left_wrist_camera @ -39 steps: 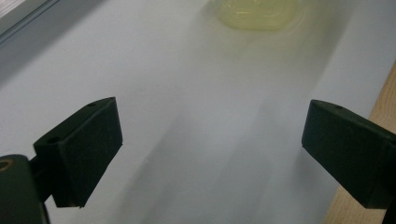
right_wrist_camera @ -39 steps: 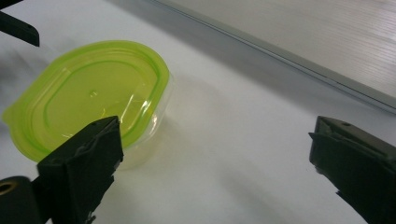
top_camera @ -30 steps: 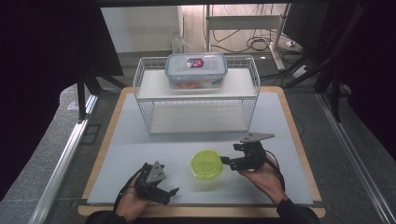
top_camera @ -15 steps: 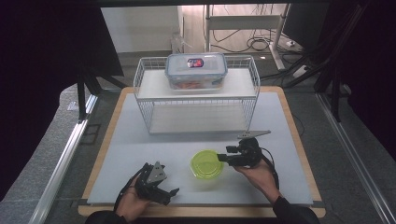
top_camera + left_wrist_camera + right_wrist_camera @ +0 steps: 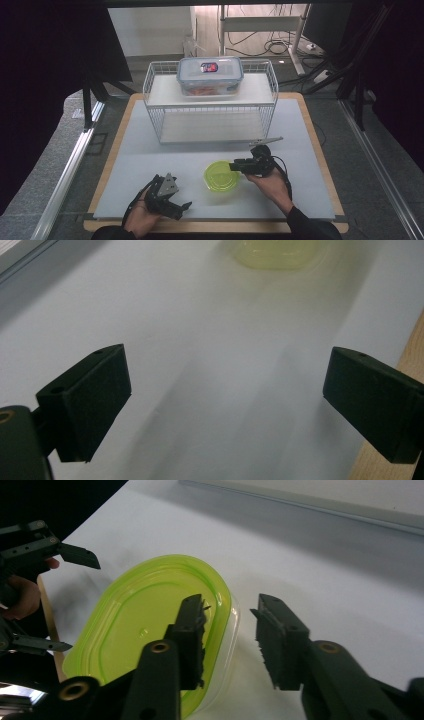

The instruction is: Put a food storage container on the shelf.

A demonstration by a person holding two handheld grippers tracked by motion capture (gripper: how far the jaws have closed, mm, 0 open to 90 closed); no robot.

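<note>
A lime-green lidded container [image 5: 221, 176] lies on the white mat [image 5: 150, 150], and its far edge shows in the left gripper view [image 5: 275, 250]. My right gripper [image 5: 235, 165] reaches its right rim from the right. Its jaws have just been closing. In the right gripper view one jaw hovers over the green lid [image 5: 145, 625] and the other stands outside the rim, so the right gripper [image 5: 230, 630] straddles the edge without pressing on it. My left gripper [image 5: 181, 209] rests open near the mat's front left, with bare mat between its jaws [image 5: 225, 400].
A white wire rack [image 5: 210, 107] stands at the back of the mat. On its top shelf sits a clear lidded box [image 5: 210, 75] with food inside. The table's wooden border [image 5: 322, 165] runs around the mat.
The right gripper has moved left and slightly down onto the container's right rim, and its jaws have narrowed. The left gripper has stayed put.
</note>
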